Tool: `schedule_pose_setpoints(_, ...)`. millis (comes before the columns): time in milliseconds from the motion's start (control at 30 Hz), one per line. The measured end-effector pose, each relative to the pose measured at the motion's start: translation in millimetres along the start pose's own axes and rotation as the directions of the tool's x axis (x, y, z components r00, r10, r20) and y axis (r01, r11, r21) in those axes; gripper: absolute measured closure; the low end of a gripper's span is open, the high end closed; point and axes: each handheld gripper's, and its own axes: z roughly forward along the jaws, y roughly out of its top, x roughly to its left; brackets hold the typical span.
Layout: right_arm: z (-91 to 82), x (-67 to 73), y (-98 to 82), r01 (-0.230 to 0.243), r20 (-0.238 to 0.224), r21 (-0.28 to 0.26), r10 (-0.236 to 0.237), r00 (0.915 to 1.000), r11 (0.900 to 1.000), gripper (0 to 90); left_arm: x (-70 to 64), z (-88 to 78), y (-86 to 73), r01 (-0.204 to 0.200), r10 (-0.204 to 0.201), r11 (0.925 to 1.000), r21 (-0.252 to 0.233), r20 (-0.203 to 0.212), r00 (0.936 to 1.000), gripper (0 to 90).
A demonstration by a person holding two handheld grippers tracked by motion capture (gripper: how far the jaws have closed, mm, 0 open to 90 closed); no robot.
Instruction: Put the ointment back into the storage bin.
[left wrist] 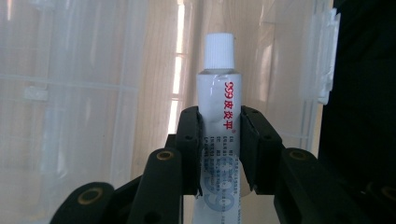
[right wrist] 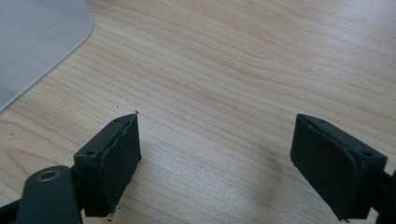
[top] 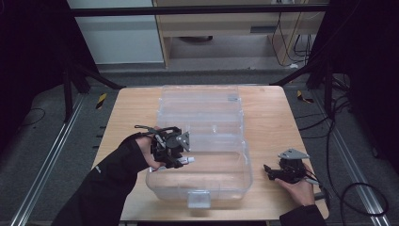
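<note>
The wooden table (top: 127, 113) carried a clear plastic storage box (top: 207, 117) with its lid open. My left gripper (top: 181, 157) was over the box's near compartment, its jaws clamped on a white ointment tube (left wrist: 218, 116) with a white cap. My right gripper (right wrist: 215, 163) rested on the table beside the box, jaws wide apart.

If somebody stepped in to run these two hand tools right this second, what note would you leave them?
Left gripper: shut on a white tube with a white cap, held over the near part of the clear plastic box, which lies open on the table.
Right gripper: open, holding nothing, low over bare wood to the right of the box.
Done: tube picked up.
Left: probably set the tube down inside the box and let go; closing the lid may follow.
</note>
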Motion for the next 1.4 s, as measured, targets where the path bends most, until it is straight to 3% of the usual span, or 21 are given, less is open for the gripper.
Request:
schedule_pose_setpoints(333, 1.1, 0.8, -0.3, 0.004, -0.009, -0.001, -0.004, 1.0000, 1.000, 16.7, -0.4, 28.1, -3.5, -0.041, 0.038, 0.9982, 0.044, 0.061, 0.9974, 70.3)
schedule_pose_setpoints(467, 0.8, 0.8, -0.3, 0.003, -0.008, -0.005, -0.003, 1.0000, 1.000, 16.7, -1.5, 35.8, -4.4, -0.030, 0.026, 0.9980, 0.055, 0.079, 0.9965, 70.3)
schedule_pose_setpoints(867, 1.5, 0.7, -0.6, 0.014, -0.006, -0.003, -0.014, 0.9999, 1.000, 16.8, 1.3, 56.9, -9.4, -0.059, 0.050, 0.9941, 0.091, 0.103, 0.9935, 70.3)
schedule_pose_setpoints(900, 1.5, 0.8, -0.6, 0.015, -0.006, -0.003, -0.015, 0.9999, 1.000, 16.7, 1.0, 59.4, -9.9, -0.057, 0.047, 0.9941, 0.093, 0.102, 0.9936, 70.3)
schedule_pose_setpoints(933, 1.6, 1.0, -0.6, 0.014, -0.007, -0.002, -0.014, 0.9999, 1.000, 16.7, -1.3, 61.4, -10.9, -0.023, 0.012, 0.9947, 0.101, 0.102, 0.9947, 70.3)
schedule_pose_setpoints(1300, 2.8, 1.7, -1.1, 0.021, -0.010, 0.001, -0.021, 0.9997, 1.000, 16.7, 0.1, 80.7, -13.9, -0.039, 0.024, 0.9918, 0.122, 0.124, 0.9920, 70.2)
schedule_pose_setpoints(1333, 2.6, 1.8, -1.0, 0.019, -0.013, 0.001, -0.019, 0.9997, 1.000, 16.7, -0.9, 81.8, -14.7, -0.022, 0.007, 0.9921, 0.123, 0.123, 0.9924, 70.2)
schedule_pose_setpoints(1367, 2.6, 1.8, -1.0, 0.020, -0.012, 0.002, -0.020, 0.9997, 1.000, 16.7, 0.4, 83.5, -14.7, -0.045, 0.030, 0.9920, 0.118, 0.126, 0.9915, 70.2)
schedule_pose_setpoints(1400, 2.5, 1.9, -1.0, 0.018, -0.013, 0.003, -0.018, 0.9998, 1.000, 16.7, -0.1, 84.3, -15.0, -0.042, 0.026, 0.9916, 0.123, 0.125, 0.9918, 70.2)
